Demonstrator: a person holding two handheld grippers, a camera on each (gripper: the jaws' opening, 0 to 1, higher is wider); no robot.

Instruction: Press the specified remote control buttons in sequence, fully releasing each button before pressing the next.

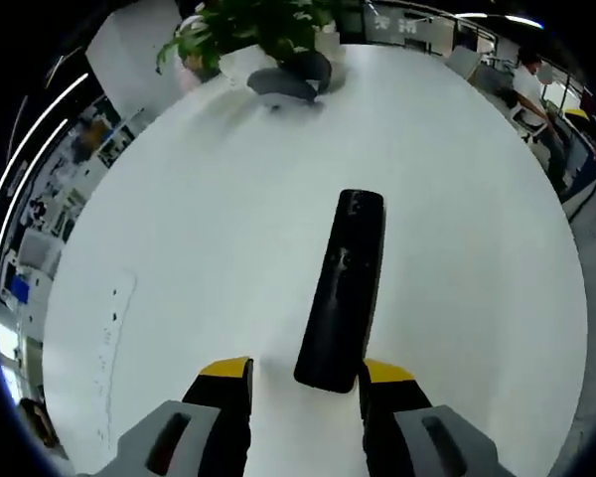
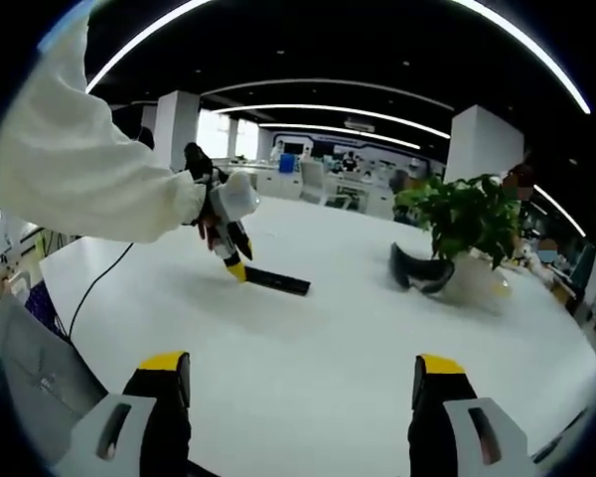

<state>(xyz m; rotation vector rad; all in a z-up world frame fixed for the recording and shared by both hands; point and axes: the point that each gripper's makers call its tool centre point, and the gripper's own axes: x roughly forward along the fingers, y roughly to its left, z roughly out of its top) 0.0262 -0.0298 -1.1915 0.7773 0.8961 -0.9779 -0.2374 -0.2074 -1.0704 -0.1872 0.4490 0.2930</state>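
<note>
Steadying comes first at this stage, by the look of it: the left gripper [image 1: 306, 383] stands with its yellow-tipped jaws apart on either side of the near end of the black remote control [image 1: 343, 288], which lies flat on the white table [image 1: 179, 258]. The right-hand jaw appears to touch the remote's edge while the left-hand jaw stands clear, so nothing is clamped. No button looks pressed yet; the next move likely calls for one fingertip to come down squarely on the named button and then lift fully off.

From the right gripper view, the right gripper [image 2: 303, 383] hangs wide open and empty, well apart from the remote [image 2: 276, 280], where a white-sleeved arm [image 2: 89, 169] holds the other gripper's tips at its end. Farther back stand a potted plant [image 2: 467, 224] and a dark headset [image 2: 420, 270].
</note>
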